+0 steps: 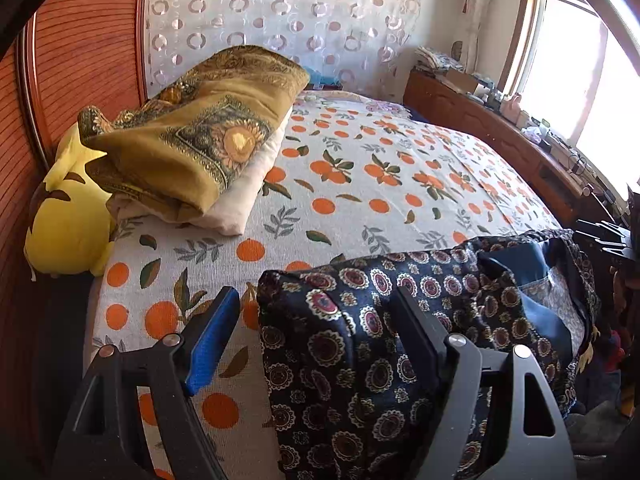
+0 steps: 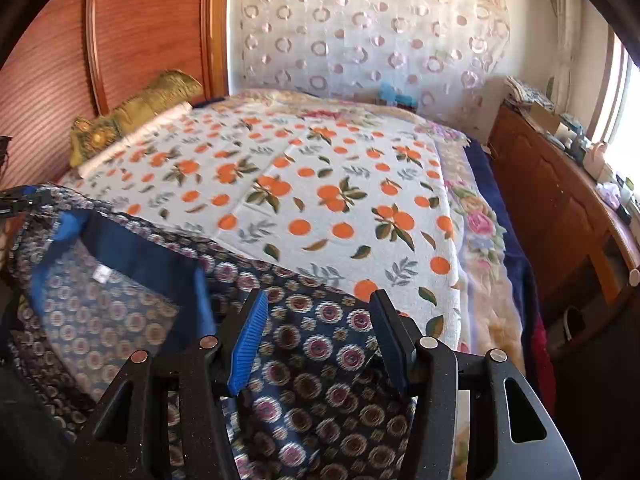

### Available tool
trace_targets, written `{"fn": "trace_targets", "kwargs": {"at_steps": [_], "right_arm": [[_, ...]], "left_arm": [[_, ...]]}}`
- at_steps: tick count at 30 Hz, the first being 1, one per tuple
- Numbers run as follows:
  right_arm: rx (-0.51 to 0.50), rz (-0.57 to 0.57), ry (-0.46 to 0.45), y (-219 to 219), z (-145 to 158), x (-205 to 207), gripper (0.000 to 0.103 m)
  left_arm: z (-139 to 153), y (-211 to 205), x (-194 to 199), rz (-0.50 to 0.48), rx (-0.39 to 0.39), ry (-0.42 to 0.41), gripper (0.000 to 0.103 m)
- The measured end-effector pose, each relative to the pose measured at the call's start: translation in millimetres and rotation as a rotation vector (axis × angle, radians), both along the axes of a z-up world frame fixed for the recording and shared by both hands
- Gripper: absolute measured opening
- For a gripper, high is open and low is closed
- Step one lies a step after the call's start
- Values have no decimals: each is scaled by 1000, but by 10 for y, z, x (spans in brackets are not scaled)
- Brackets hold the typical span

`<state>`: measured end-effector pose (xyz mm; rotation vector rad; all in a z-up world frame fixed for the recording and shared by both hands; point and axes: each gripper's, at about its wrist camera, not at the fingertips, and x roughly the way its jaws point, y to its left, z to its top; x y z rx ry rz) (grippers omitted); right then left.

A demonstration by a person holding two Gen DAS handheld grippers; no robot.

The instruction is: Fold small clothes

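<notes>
A dark navy garment with round medallion print (image 1: 360, 320) lies at the near edge of the bed; its blue lining and open waist show (image 2: 120, 280). My left gripper (image 1: 316, 300) is open, its fingers straddling the garment's left corner, blue pad (image 1: 208, 344) over the sheet. My right gripper (image 2: 320, 304) is open, with the garment's right part (image 2: 320, 360) between and below its fingers. In neither view can I tell whether the fingers touch the cloth.
The bed has an orange-print sheet (image 1: 360, 184). A folded gold quilt (image 1: 200, 128) on white bedding and a yellow plush (image 1: 68, 224) lie by the wooden headboard (image 1: 80, 60). A cluttered wooden cabinet (image 2: 560, 208) runs along the right under the window.
</notes>
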<state>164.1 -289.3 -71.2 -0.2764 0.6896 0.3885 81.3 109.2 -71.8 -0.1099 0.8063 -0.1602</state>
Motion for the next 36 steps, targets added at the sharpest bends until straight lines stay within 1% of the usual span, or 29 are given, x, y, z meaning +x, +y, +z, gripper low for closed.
{"fn": "trace_targets", "kwargs": {"at_steps": [6,9,12,14,17,21,24,26,27,28,29,30,32,34,36], "right_arm": [[-22,-73,39,-112,-181,293,56],[23,-82,90,-185,-263,423,58],[63,-84,109,-232,-304,504,59],[74,-80,116,-240,-330,522,59],[83,-49,139,-238,-383,527,59],[69,-27,132,-220,-395,440,59],[71,-21,133,-221,-404,402,58],[77,-6,133,-231,-393,370,47],[86,7,136,-230,-386,340,34],[93,20,139,-220,-383,302,23],[95,31,140,-210,-385,278,19],[96,39,138,-206,-391,246,14],[113,39,133,-212,-405,194,10],[121,36,122,-227,-411,127,8],[126,40,109,-247,-401,40,7]], "left_arm": [[-91,21,34,-3,-7,25,78],[-136,22,59,-8,-9,36,78],[-173,21,85,-15,-19,45,78],[-194,32,104,-22,-35,51,73],[-192,21,117,-34,-36,45,67],[-185,1,142,-40,-28,47,63],[-182,-8,150,-49,-29,49,53],[-182,-25,167,-61,-29,53,37],[-184,-45,176,-72,-26,56,33],[-185,-56,181,-81,-26,59,26],[-184,-72,187,-90,-27,63,20],[-182,-95,189,-98,-23,67,18],[-159,-148,167,-114,-1,63,12],[-109,-170,124,-122,2,49,10],[-12,-173,55,-117,-3,18,10]]}}
